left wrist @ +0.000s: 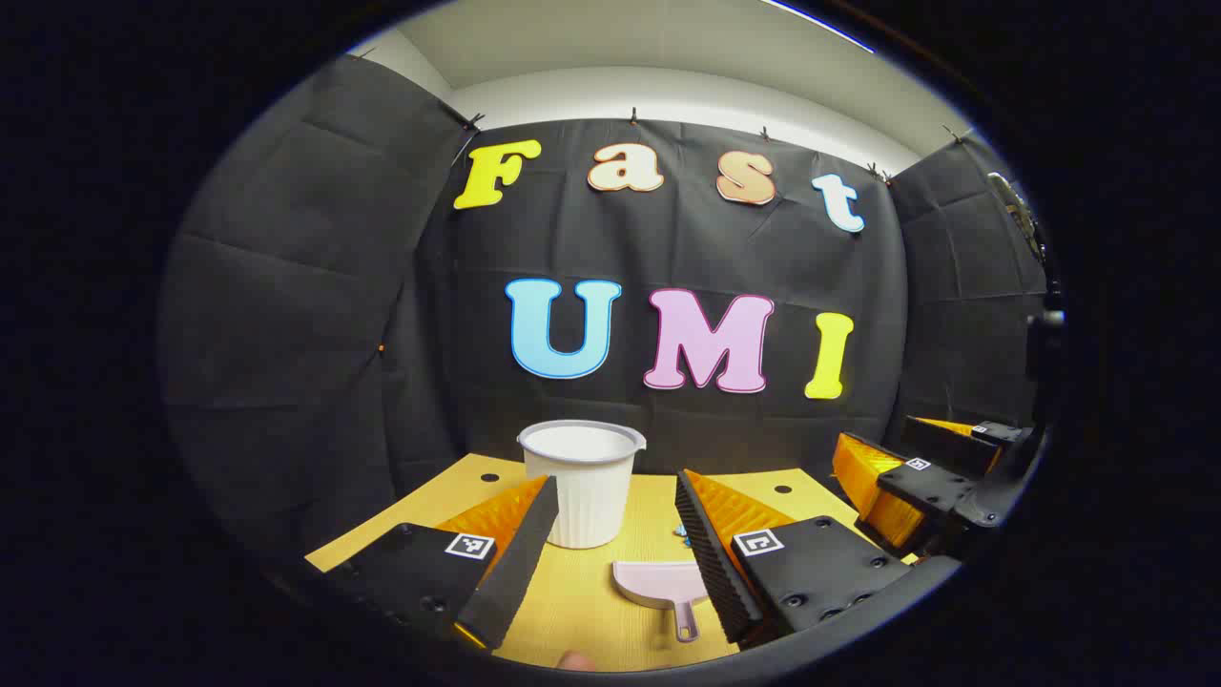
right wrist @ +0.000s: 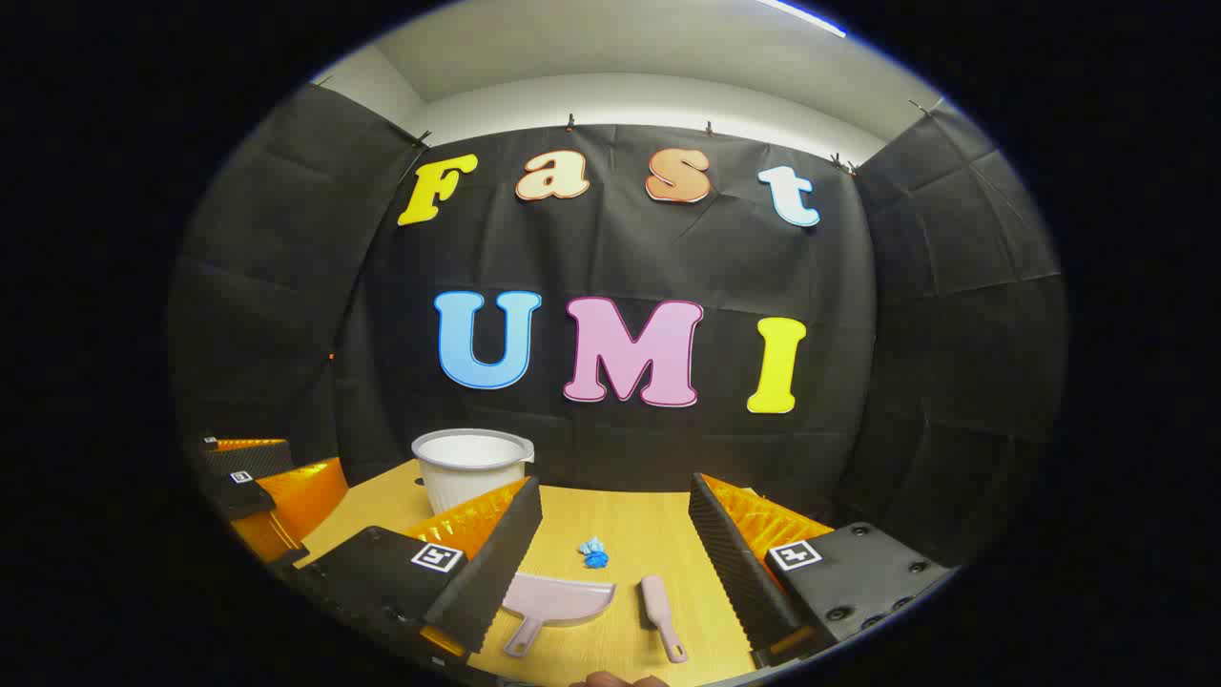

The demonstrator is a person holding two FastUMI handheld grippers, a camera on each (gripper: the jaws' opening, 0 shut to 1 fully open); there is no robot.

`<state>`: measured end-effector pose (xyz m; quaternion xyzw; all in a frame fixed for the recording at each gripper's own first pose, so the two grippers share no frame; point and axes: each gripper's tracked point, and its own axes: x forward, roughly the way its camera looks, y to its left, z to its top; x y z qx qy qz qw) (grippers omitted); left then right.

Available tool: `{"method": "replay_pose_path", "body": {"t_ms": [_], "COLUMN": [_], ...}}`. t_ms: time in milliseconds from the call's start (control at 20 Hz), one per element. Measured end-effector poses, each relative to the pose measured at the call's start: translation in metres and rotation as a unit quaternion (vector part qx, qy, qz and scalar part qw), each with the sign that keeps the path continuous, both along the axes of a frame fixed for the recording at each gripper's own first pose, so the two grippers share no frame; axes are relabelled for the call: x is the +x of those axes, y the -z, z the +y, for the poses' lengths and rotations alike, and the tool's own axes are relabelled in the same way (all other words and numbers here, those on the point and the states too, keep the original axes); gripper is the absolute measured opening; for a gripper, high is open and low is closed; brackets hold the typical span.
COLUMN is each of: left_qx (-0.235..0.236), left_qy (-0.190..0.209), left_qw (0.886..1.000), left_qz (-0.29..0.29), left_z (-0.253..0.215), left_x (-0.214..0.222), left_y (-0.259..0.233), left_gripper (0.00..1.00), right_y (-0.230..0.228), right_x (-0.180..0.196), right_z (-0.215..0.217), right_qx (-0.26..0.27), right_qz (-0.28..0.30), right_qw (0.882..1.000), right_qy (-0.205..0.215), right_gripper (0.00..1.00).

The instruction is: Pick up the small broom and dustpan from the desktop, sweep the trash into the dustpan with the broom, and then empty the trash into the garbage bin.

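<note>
2 hand-held claws were seen hovering above a yellow wooden desk, both spread wide and holding nothing.

In the left gripper view, the left claw was aimed at a white ribbed garbage bin standing upright at the far side of the desk. Just below and between its fingers lay 1 pale pink dustpan, flat on the desk, mouth toward the bin and short handle pointing back toward the claw. The right claw was seen off to the right, well apart.

In the right gripper view, the right claw framed 3 things on the desk: the dustpan toward its left finger, 1 small pink broom near its right finger, and 1 crumpled blue scrap of trash just beyond both. The broom's long axis ran roughly along the claw's line of sight, handle end nearer. The bin stood farther back on the left, with the left claw at the far left edge.

It was judged that nothing had yet been picked up; the left claw lay nearer the dustpan, the right nearer the broom.
</note>
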<state>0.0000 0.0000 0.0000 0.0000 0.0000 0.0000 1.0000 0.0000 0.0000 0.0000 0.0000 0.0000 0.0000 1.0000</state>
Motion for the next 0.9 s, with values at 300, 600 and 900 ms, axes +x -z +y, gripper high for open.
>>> {"method": "replay_pose_path", "body": {"t_ms": [300,600,900], "left_qx": [0.003,-0.003,0.003], "left_qy": [0.014,0.040,0.051], "left_qw": [1.000,0.999,0.999], "left_qz": [-0.006,0.000,0.004], "left_z": [-0.007,-0.023,-0.035], "left_x": [0.001,0.009,0.011], "left_y": [-0.001,0.002,0.005], "left_gripper": [0.74,0.72,0.74], "right_y": [-0.006,-0.010,-0.009], "right_x": [-0.007,-0.014,-0.019], "right_z": [-0.002,-0.006,-0.026], "right_qx": [-0.012,-0.027,-0.022], "right_qz": [-0.021,-0.040,-0.038], "right_qw": [1.000,0.999,0.998], "right_qy": [0.014,0.024,0.047], "right_gripper": [0.99,1.00,1.00]}}
